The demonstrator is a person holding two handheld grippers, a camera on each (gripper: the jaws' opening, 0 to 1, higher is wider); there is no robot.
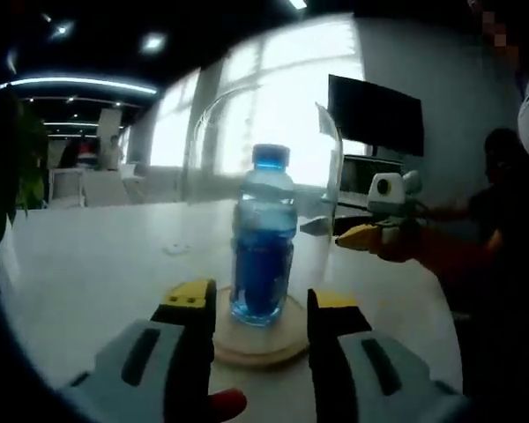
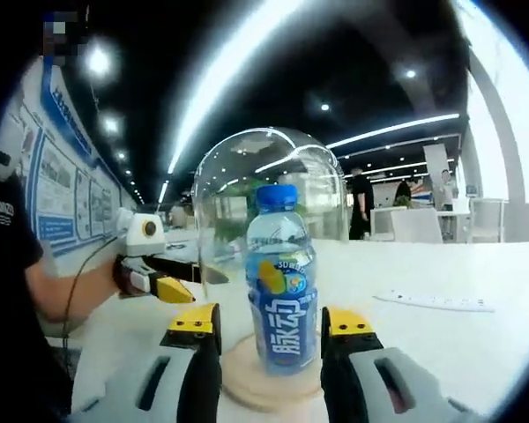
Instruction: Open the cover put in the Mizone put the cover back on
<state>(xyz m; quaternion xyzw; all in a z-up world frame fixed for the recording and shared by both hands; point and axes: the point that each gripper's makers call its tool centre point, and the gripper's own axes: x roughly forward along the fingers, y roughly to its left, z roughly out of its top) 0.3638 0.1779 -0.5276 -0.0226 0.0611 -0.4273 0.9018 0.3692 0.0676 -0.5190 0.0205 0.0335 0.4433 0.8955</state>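
White table (image 1: 88,273) under everything, wide and pale. On it sits my clear glass dome cover (image 2: 269,211), upright, resting on a round wooden base (image 2: 247,383); in the left gripper view the same cover (image 1: 264,176) stands on the base (image 1: 256,344) just past my jaw tips. Inside the dome, standing upright in the middle of the base, is the Mizone bottle (image 2: 282,291), blue cap on, blue label, blue drink; seen also at (image 1: 263,238). So the bottle is on the base with the cover over it.

My left gripper (image 1: 251,304): jaws spread apart, yellow tips either side of the base edge, nothing between them, not touching the glass as far as I can see. It shows again from the other side (image 2: 172,291), yellow tip near the dome's lower wall; can't tell whether it touches.

My right gripper (image 2: 269,326): jaws parted too, flanking the base and bottle in view, holding nothing. Also visible at (image 1: 357,236), tip close to the dome's side, contact unclear.

Small flat white thing on the table (image 2: 432,302), well apart from the base.
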